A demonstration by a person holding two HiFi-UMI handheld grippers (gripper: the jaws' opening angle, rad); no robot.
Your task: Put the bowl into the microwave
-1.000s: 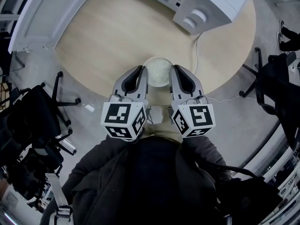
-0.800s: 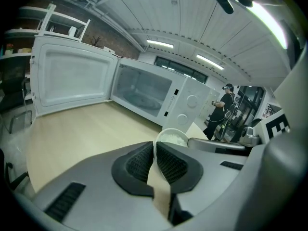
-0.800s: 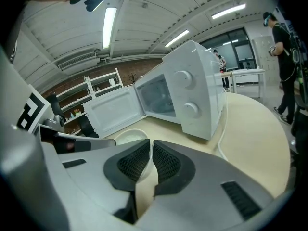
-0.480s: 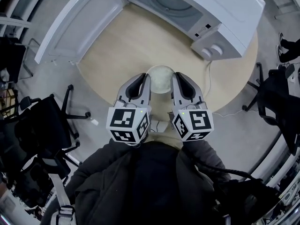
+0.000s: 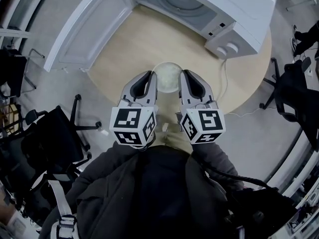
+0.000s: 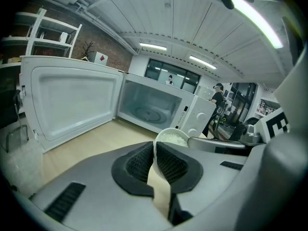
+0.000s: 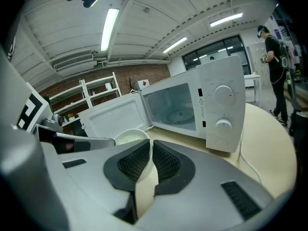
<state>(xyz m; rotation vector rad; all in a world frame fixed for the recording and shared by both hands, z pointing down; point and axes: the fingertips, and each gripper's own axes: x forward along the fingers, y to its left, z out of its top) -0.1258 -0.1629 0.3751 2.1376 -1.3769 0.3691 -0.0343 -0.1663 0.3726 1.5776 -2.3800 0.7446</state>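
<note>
A white bowl (image 5: 167,77) with white rice in it hangs over the near part of the round wooden table (image 5: 124,44), held from both sides. My left gripper (image 5: 152,82) is shut on the bowl's left rim (image 6: 163,134), and my right gripper (image 5: 182,81) is shut on its right rim (image 7: 131,134). The white microwave (image 5: 234,14) stands at the table's far side with its door (image 5: 84,29) swung wide open to the left. Its cavity and glass turntable (image 6: 147,113) show empty beyond the bowl.
The microwave's control panel with two knobs (image 7: 222,107) faces me on the right, and its white cable (image 5: 225,91) runs over the table edge. Black office chairs (image 5: 50,138) stand on the floor to the left and right (image 5: 294,83). A person (image 7: 275,52) stands far right.
The bowl stays gripped by both grippers. The head view has shifted, so the microwave and its open door now show more fully, and the bowl sits slightly nearer to them.
</note>
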